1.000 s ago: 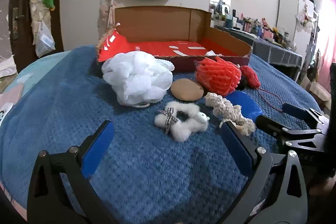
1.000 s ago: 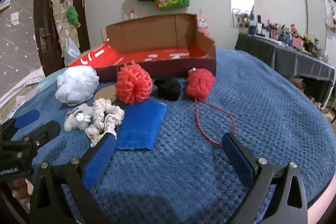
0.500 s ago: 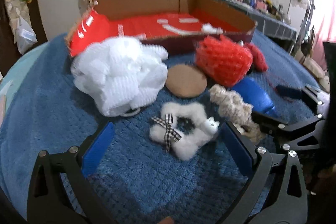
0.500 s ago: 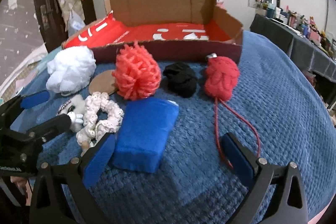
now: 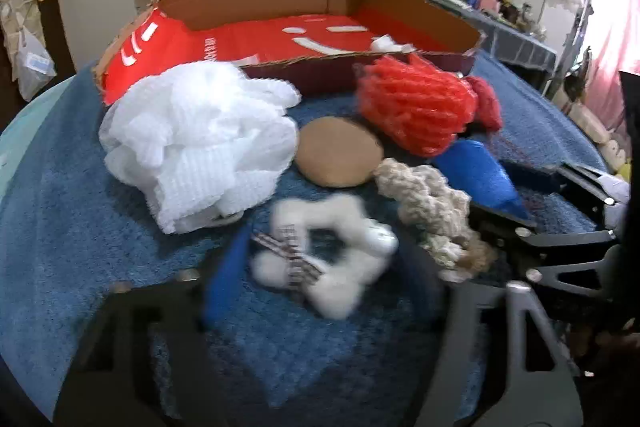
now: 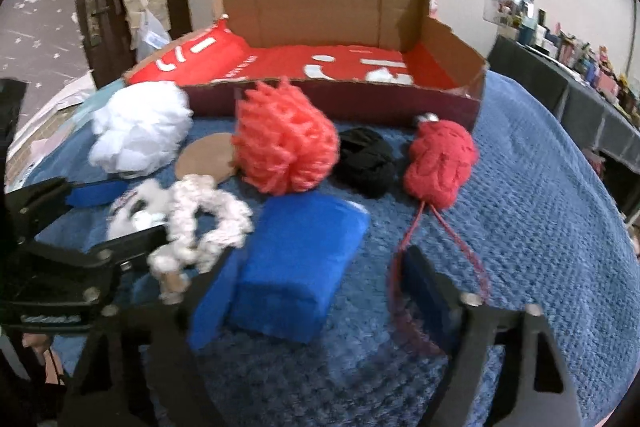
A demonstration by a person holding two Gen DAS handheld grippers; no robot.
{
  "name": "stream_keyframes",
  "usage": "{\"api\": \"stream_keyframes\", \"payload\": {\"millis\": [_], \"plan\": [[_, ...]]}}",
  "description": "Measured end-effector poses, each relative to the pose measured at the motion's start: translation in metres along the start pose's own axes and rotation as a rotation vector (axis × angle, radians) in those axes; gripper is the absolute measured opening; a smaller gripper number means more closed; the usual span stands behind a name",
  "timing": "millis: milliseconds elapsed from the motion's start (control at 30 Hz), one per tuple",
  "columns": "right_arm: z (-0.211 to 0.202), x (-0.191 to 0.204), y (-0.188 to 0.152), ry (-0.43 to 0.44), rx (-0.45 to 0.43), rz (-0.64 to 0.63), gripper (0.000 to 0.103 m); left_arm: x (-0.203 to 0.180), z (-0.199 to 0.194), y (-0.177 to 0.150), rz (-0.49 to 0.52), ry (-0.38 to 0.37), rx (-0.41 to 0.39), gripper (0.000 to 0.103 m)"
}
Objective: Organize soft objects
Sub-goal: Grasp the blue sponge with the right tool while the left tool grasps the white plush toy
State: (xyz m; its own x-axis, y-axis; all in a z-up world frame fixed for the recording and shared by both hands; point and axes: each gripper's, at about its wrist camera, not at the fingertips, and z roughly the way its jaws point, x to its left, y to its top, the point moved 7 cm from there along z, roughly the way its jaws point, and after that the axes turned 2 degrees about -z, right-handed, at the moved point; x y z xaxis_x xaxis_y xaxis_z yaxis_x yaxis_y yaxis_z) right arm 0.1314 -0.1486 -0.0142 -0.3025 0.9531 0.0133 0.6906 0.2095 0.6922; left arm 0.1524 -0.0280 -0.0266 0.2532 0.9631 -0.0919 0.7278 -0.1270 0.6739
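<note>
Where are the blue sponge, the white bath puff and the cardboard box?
blue sponge (image 6: 304,251): right wrist view, middle of its top face.
white bath puff (image 5: 200,143): left wrist view, centre of the mesh ball.
cardboard box (image 6: 320,7): right wrist view, inside of its back wall.

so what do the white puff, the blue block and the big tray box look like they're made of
White puff: gathered plastic-looking mesh, judging by its fine ribbed netting and ruffled folds. Blue block: probably foam sponge, matte, with soft rounded edges and a slightly grainy face. Tray box: corrugated cardboard, with raw brown walls and torn edges; its floor is printed glossy red with white marks.
</note>
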Motion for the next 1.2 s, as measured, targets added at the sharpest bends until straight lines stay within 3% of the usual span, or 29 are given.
{"api": "stream_keyframes", "payload": {"millis": [133,233,267,1000,1200], "plan": [[-0.004,0.007,0.001,0.036,-0.026,-0.005,0.046,0.001,-0.005,0.001,-0.02,-0.014,-0.021,0.056],[-0.011,0.004,0.003,0.059,-0.05,0.016,0.012,0.0,-0.011,0.0,-0.019,-0.024,-0.031,0.056],[-0.012,0.003,0.003,0.064,-0.054,0.022,0.01,0.0,-0.011,0.0,-0.018,-0.027,-0.032,0.056],[-0.037,0.001,0.008,0.095,-0.106,0.011,0.011,-0.005,-0.037,0.007,0.005,-0.038,-0.101,0.056],[-0.028,0.006,-0.003,0.092,-0.062,-0.023,0.014,-0.01,-0.033,0.0,0.022,-0.038,-0.081,0.056]]}}
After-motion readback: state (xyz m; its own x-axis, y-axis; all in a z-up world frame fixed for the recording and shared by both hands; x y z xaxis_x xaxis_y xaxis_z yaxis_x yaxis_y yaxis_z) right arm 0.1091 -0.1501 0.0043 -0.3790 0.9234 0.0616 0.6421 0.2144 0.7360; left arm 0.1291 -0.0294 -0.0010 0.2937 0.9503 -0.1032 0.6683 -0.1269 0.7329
